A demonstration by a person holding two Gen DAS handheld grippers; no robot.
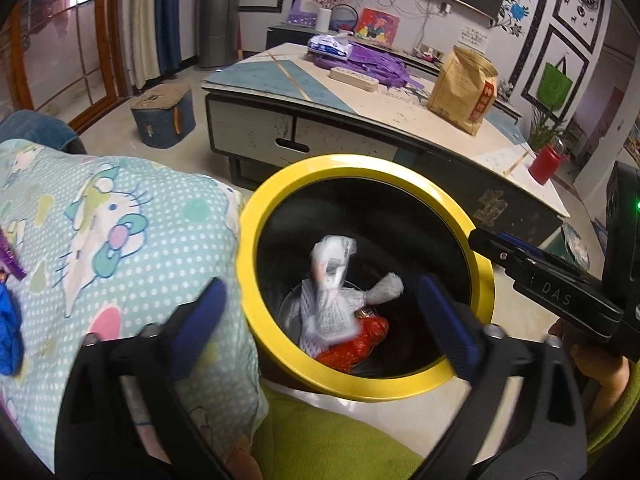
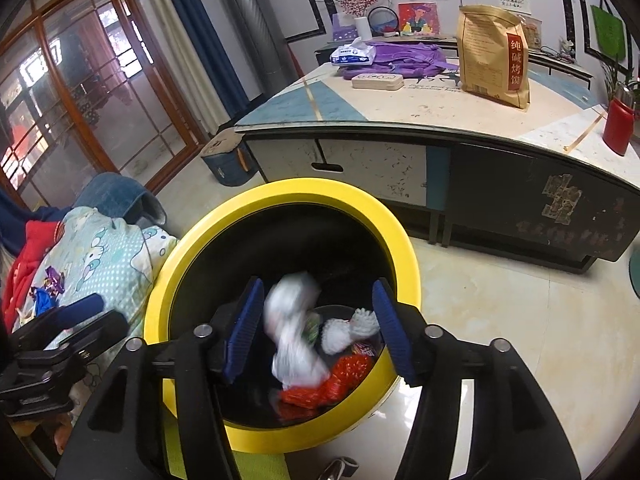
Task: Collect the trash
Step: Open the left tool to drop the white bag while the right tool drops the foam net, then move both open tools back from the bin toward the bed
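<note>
A black trash bin with a yellow rim stands on the floor. Inside lie white foam netting, a red net wrapper and a white plastic wrapper, which is motion-blurred in the right wrist view. My left gripper is open and empty over the bin's near rim. My right gripper is open above the bin mouth, with the blurred wrapper between its fingers, not clamped. The right gripper also shows in the left wrist view. Purple and blue candy wrappers lie on the quilt.
A Hello Kitty quilt lies left of the bin. A low coffee table behind holds a brown paper bag, purple cloth, tissue pack and red bottle. A blue stool stands by the doors.
</note>
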